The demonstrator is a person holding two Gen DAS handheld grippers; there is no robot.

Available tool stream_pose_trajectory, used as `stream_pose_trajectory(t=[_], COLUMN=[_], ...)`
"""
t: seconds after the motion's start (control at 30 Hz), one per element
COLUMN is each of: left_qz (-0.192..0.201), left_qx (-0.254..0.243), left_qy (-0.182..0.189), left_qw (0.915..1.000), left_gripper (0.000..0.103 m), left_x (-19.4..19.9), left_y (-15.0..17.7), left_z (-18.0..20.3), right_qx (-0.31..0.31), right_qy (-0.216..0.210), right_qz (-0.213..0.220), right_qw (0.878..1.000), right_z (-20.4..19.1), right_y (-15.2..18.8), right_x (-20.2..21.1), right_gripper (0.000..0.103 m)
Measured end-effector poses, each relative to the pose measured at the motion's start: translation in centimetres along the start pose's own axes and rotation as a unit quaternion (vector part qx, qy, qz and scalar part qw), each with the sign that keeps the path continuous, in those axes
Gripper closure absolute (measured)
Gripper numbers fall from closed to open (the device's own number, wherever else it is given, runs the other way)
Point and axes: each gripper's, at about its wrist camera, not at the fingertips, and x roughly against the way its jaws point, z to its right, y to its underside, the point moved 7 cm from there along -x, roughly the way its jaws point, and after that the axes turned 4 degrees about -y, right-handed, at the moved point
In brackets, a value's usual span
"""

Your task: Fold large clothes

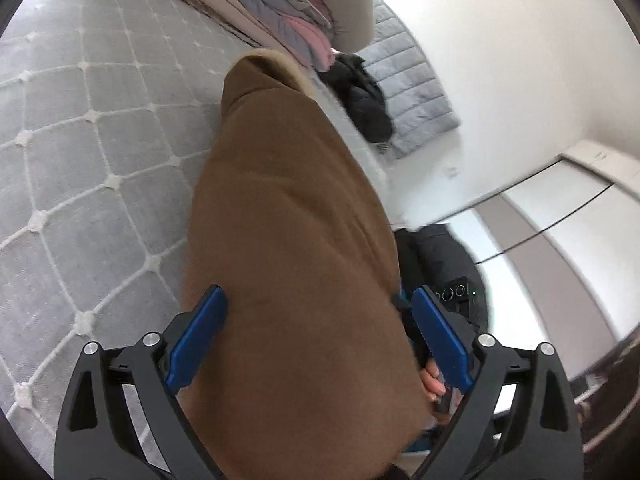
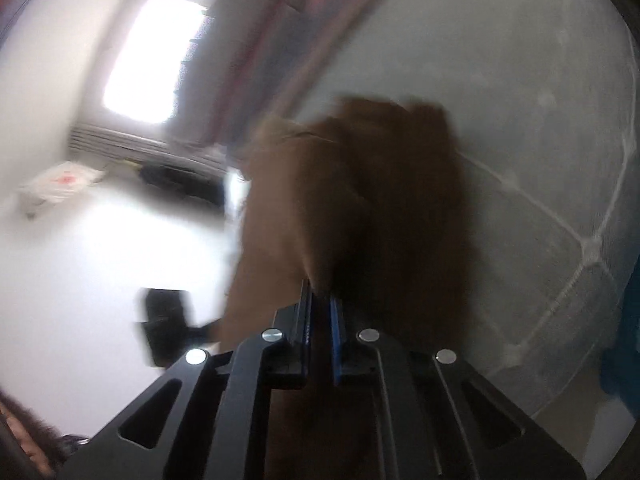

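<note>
A brown coat (image 1: pixel 292 216) with a pale fur-trimmed collar hangs in a long bundle above a grey quilted mattress (image 1: pixel 80 128), its lower folds filling the gap between the blue-padded fingers of the left tongs (image 1: pixel 319 334), which stand spread wide and released around the cloth rather than pinching it. In the motion-blurred right wrist view the same brown coat (image 2: pixel 360 208) rises ahead of the right tongs (image 2: pixel 321 320), whose fingers are clenched close together on a fold of the fabric. A bare hand (image 1: pixel 432 384) shows just beside the left tongs' right-side pad, partly hidden behind the coat. Behind the coat's collar, a stack of folded garments (image 1: pixel 280 12) in pink, grey and beige lies on the mattress, with a black jacket (image 1: pixel 364 96) near it at the mattress edge and a grey quilted blanket (image 1: pixel 416 92) beyond. A bright window (image 2: pixel 152 60) glares at upper left of the right wrist view, above a pale floor (image 2: pixel 100 272).
</note>
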Motion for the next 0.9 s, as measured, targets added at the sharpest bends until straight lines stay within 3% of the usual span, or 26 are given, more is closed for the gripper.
stream_pose_trajectory(t=[0.07, 0.17, 0.23, 0.27, 0.3, 0.33, 0.37, 0.4, 0.43, 0.47, 0.5, 0.53, 0.57, 0.6, 0.63, 0.7, 0.73, 0.77, 0.8, 0.83, 0.9], left_qz=[-0.001, -0.001, -0.001, -0.001, -0.001, -0.001, -0.001, -0.002, -0.002, -0.004, -0.008, -0.014, -0.018, -0.017, -0.015, -0.02, -0.034, -0.052, -0.066, -0.081, -0.107], left_qx=[-0.008, 0.001, 0.003, 0.003, 0.002, 0.0, -0.003, -0.006, -0.007, -0.007, -0.005, 0.001, 0.008, 0.011, 0.012, 0.02, 0.03, 0.043, 0.052, 0.06, 0.075], left_qy=[-0.012, -0.006, -0.01, -0.014, -0.02, -0.024, -0.026, -0.029, -0.029, -0.029, -0.029, -0.026, -0.027, -0.033, -0.047, -0.072, -0.079, -0.078, -0.073, -0.066, -0.055], left_qw=[0.9999, 1.0, 0.9999, 0.9999, 0.9998, 0.9997, 0.9996, 0.9996, 0.9995, 0.9995, 0.9995, 0.9995, 0.9995, 0.9992, 0.9987, 0.997, 0.9958, 0.9946, 0.9938, 0.9927, 0.9899], left_gripper=[0.01, 0.01, 0.01, 0.01, 0.01, 0.009, 0.009, 0.009, 0.009, 0.009, 0.009, 0.009, 0.009, 0.009, 0.009, 0.009, 0.009, 0.009, 0.009, 0.009, 0.009], left_x=[-0.2, -0.1, 0.0, 0.1, 0.0, -0.1, -0.1, -0.3, -0.3, -0.1, 0.1, 0.3, 0.8, 1.2, 1.8, 2.7, 2.5, 2.1, 1.7, 1.2, -0.1], left_y=[0.0, -0.2, -0.1, -0.1, -0.1, 0.0, 0.0, 0.0, 0.0, 0.1, 0.2, 0.1, 0.0, -0.2, -0.5, -0.9, -1.0, -0.9, -0.8, -0.7, -0.3], left_z=[0.0, -0.4, -0.6, -0.8, -0.8, -0.8, -0.8, -0.6, -0.6, -0.7, -0.9, -1.1, -1.5, -1.9, -2.5, -4.1, -5.0, -5.8, -6.2, -6.6, -7.2], right_qx=[-0.014, 0.006, 0.041, 0.058, 0.086, 0.108, 0.128, 0.149, 0.151, 0.145, 0.136, 0.145, 0.145, 0.114, 0.068, 0.067, 0.065, 0.065, 0.066, 0.067, 0.059], right_qy=[-0.005, 0.002, 0.044, 0.048, 0.023, 0.005, -0.008, -0.029, -0.033, -0.001, 0.052, 0.115, 0.147, 0.139, 0.1, 0.104, 0.093, 0.077, 0.076, 0.084, 0.079], right_qz=[-0.019, -0.003, 0.033, 0.051, 0.068, 0.074, 0.071, 0.043, 0.014, -0.026, -0.066, -0.102, -0.102, -0.09, -0.073, -0.049, -0.046, -0.037, -0.022, 0.002, 0.023], right_qw=[1.0, 1.0, 0.998, 0.996, 0.994, 0.991, 0.989, 0.988, 0.988, 0.989, 0.987, 0.977, 0.973, 0.98, 0.99, 0.991, 0.992, 0.994, 0.995, 0.994, 0.995], right_z=[1.1, -0.7, -2.7, -4.1, -6.8, -8.8, -10.7, -12.7, -13.0, -12.2, -10.3, -7.4, -5.9, -5.0, -4.6, -4.9, -5.3, -5.6, -6.1, -6.1, -5.4], right_y=[0.0, -0.2, -0.2, -0.2, -0.1, 0.3, 0.8, 1.7, 2.1, 2.8, 3.6, 4.6, 4.5, 4.2, 3.7, 3.7, 3.8, 4.1, 4.0, 3.6, 1.8], right_x=[-1.6, -0.6, 1.8, 2.6, 3.2, 3.2, 2.6, 0.7, -0.9, -3.3, -5.8, -7.9, -8.1, -7.3, -5.7, -2.8, -1.9, -0.8, 0.1, 1.5, 3.4], right_gripper=[0.095, 0.092, 0.088, 0.075, 0.066, 0.04, 0.023, 0.022, 0.022, 0.023, 0.032, 0.069, 0.096, 0.096, 0.096, 0.093, 0.083, 0.043, 0.017, 0.006, 0.006])
